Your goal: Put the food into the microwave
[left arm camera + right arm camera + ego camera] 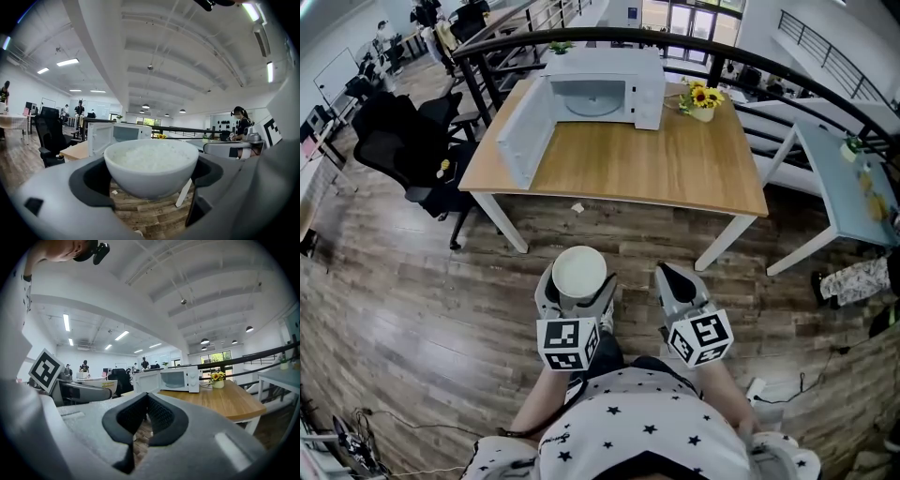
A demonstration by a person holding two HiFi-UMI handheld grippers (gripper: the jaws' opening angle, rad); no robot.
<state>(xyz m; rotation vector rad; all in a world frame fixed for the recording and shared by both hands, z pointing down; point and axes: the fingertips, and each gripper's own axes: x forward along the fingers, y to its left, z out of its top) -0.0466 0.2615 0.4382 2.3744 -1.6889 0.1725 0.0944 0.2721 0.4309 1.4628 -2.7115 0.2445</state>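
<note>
Round white rice bowl (151, 168) in left gripper (578, 284)

- Microwave (609, 84): stood at the far edge of the table, cavity facing the near side and open, with only its glass plate inside.
- Door (523, 131): swung wide to the left and jutted forward over the tabletop, walling off any approach from that side.
- Table (675, 169): bare wood ran from the near edge to the cavity, giving a straight way in.
- Flower pot (701, 103): stood just right of the microwave.
- Floor (487, 281): lay open up to the table.
- Office chairs (403, 141): crowded the left end.
- Second table (839, 178): stood near the right end, leaving a narrow gap.
- Railing (581, 37): closed off the far side.
</note>
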